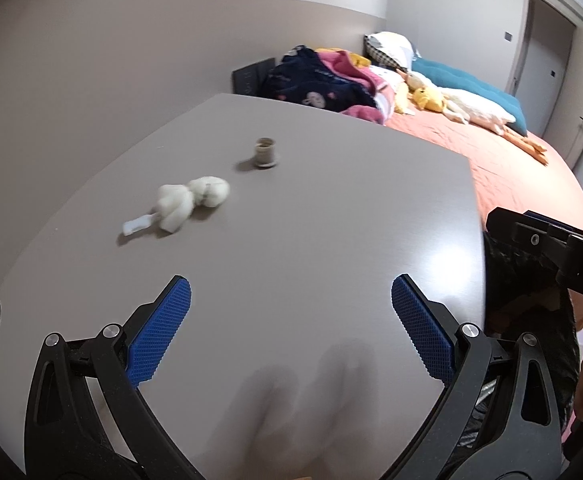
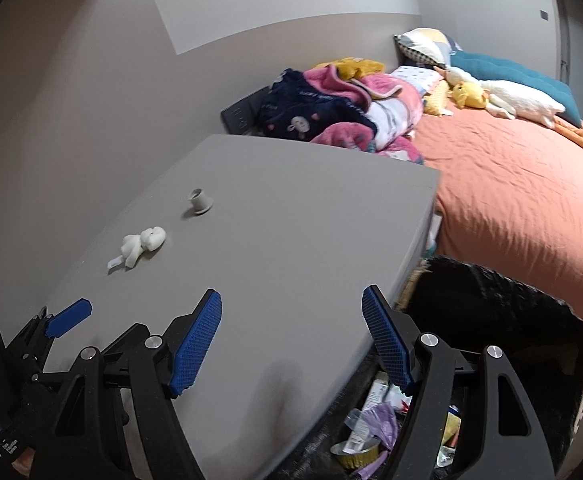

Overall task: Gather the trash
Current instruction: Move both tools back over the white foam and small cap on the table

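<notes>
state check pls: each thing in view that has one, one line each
left gripper: open, empty
right gripper: open, empty
white wad: lying on table, untouched
small spool: upright on table
black trash bag: mouth open, already holds trash
foil cup: inside bag
bed: cluttered with blankets and toys

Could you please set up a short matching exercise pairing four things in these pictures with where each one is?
Things:
1. crumpled white tissue wad
2. small grey flanged plastic cap
3. yellow plush duck toy
4. gold foil tray

Places:
A. on the orange bedspread
B. in the black bin bag beside the table
C. on the grey table, nearer the hand-held grippers
D. on the grey table, farther back

Pairs: 1-C, 2-D, 3-A, 4-B
</notes>
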`<act>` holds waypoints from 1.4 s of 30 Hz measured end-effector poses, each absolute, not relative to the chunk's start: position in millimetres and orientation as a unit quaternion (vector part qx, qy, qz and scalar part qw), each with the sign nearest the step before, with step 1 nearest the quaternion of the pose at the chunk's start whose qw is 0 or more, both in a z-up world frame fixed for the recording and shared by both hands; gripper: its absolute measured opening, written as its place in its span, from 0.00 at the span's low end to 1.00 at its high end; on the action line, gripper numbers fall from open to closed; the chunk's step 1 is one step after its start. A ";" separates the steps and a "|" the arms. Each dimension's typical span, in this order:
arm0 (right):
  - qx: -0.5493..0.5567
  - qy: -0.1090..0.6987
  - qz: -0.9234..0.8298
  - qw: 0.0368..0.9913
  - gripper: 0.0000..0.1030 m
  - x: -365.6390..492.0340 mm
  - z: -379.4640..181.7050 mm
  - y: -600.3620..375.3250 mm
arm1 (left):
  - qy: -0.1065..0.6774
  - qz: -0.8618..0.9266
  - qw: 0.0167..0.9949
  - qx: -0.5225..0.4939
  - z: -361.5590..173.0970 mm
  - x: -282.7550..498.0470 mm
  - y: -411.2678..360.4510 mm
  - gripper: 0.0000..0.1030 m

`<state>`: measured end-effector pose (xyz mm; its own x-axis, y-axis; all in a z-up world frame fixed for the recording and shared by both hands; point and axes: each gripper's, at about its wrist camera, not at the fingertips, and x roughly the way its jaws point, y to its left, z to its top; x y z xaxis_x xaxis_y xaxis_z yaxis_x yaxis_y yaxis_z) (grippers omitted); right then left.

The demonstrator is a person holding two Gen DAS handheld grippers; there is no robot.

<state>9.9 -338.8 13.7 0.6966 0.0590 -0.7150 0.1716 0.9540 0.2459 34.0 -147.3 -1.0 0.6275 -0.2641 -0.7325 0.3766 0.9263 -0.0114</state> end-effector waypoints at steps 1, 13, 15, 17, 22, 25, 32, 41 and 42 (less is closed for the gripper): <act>0.146 0.390 -0.029 0.909 0.71 14.2 13.2 -335.4 | 0.394 -0.176 0.900 0.070 -1.6 38.0 -143.4 0.94; 0.132 0.403 -0.006 0.905 0.71 68.6 4.6 -298.0 | 0.395 -0.150 0.904 0.069 -10.8 78.8 -108.9 0.92; 0.132 0.406 -0.004 0.904 0.71 77.1 2.5 -293.5 | 0.397 -0.148 0.903 0.069 -13.5 85.6 -104.7 0.90; 0.129 0.409 -0.002 0.904 0.71 84.6 0.2 -289.8 | 0.399 -0.146 0.902 0.071 -16.1 92.9 -101.6 0.89; 0.122 0.415 0.003 0.902 0.71 104.3 -5.8 -279.5 | 0.403 -0.143 0.901 0.075 -22.0 111.3 -95.8 0.86; 0.121 0.417 0.005 0.901 0.71 115.2 -8.4 -276.1 | 0.403 -0.143 0.901 0.073 -23.6 121.8 -93.3 0.86; 0.114 0.424 0.012 0.898 0.71 142.8 -15.5 -267.2 | 0.404 -0.142 0.900 0.084 -27.6 141.9 -95.8 0.86; 0.108 0.433 0.025 0.895 0.71 176.4 -27.5 -259.3 | 0.417 -0.141 0.893 0.094 -38.1 163.3 -95.4 0.78; 0.107 0.435 0.027 0.894 0.71 181.4 -28.5 -258.4 | 0.420 -0.140 0.892 0.096 -39.6 166.0 -95.2 0.76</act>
<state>181.4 -258.4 -28.5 0.6208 0.1410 -0.7712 0.0443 0.9758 0.2141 166.1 -95.2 -39.6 0.6084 -0.1684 -0.7756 0.3295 0.9426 0.0538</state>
